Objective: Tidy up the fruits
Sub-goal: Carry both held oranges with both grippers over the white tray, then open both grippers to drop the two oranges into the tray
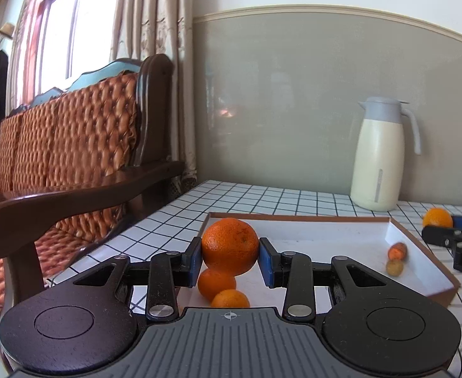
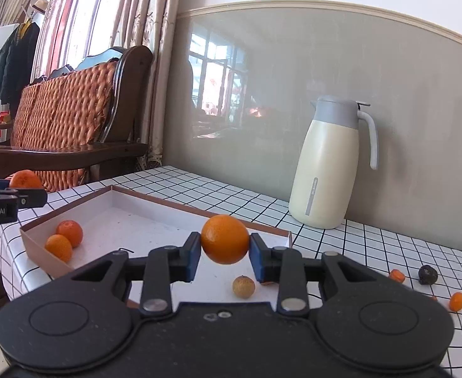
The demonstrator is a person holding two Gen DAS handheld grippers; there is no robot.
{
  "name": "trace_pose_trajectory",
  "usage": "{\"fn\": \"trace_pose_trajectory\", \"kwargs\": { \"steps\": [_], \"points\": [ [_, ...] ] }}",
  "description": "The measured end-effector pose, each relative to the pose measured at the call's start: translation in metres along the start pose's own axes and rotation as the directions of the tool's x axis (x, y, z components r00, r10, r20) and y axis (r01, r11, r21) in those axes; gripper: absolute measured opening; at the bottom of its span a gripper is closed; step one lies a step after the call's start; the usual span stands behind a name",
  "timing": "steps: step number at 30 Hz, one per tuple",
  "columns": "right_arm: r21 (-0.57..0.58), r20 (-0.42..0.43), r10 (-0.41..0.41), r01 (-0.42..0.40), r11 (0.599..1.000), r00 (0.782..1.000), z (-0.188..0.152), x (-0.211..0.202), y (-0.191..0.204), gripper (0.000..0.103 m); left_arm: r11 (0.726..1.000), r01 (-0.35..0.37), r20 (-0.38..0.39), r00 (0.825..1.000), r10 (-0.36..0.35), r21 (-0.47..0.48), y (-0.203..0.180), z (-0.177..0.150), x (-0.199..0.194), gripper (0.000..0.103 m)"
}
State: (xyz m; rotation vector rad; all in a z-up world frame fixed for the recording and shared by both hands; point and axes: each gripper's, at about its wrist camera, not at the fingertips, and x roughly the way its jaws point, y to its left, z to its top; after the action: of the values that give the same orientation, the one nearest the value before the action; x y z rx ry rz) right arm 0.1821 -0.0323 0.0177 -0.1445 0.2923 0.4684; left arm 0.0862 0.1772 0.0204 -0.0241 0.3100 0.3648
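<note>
1. Over the white tray (image 1: 341, 230), the left claw (image 1: 230, 260) pinches a big orange (image 1: 230, 245). Two small oranges (image 1: 216, 283) lie in the tray under it.
2. Above the same tray (image 2: 155, 220), the right claw (image 2: 224, 256) pinches a smooth orange (image 2: 225, 238). A pale round fruit (image 2: 243, 287) lies below. A jug (image 2: 325, 170) stands on the checked counter (image 2: 356, 245).

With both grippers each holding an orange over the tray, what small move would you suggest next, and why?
Probably lower the left gripper a little and release its large orange beside the two small oranges already lying in that end of the tray. It hangs right above them, so grouping like fruit needs only a short descent.
</note>
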Motion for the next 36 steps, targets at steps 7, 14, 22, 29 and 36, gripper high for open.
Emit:
{"fn": "trace_pose_trajectory", "kwargs": {
  "steps": [7, 14, 22, 29, 36],
  "points": [
    [0.003, 0.001, -0.016, 0.016, 1.000, 1.000, 0.000, 0.008, -0.002, 0.025, 1.000, 0.015, 0.007, 1.000, -0.015, 0.003, -0.014, 0.003, 0.017, 0.038],
    [0.015, 0.013, -0.033, 0.033, 0.999, 0.999, 0.002, 0.014, -0.014, 0.025, 1.000, -0.002, 0.003, 1.000, 0.002, 0.020, -0.013, 0.002, 0.029, 0.038],
    [-0.008, 0.011, -0.028, 0.028, 1.000, 1.000, 0.007, 0.029, -0.017, 0.025, 1.000, -0.009, 0.001, 1.000, 0.009, 0.017, -0.011, 0.004, 0.038, 0.038],
    [-0.002, -0.031, -0.021, 0.021, 1.000, 0.999, 0.005, 0.041, -0.019, 0.025, 1.000, 0.001, -0.015, 1.000, -0.001, 0.019, -0.016, 0.006, 0.052, 0.038],
    [0.008, -0.046, -0.015, 0.015, 1.000, 0.999, 0.006, 0.052, -0.020, 0.025, 1.000, 0.006, -0.028, 1.000, -0.005, 0.021, -0.018, 0.008, 0.066, 0.038]
  ]
}}
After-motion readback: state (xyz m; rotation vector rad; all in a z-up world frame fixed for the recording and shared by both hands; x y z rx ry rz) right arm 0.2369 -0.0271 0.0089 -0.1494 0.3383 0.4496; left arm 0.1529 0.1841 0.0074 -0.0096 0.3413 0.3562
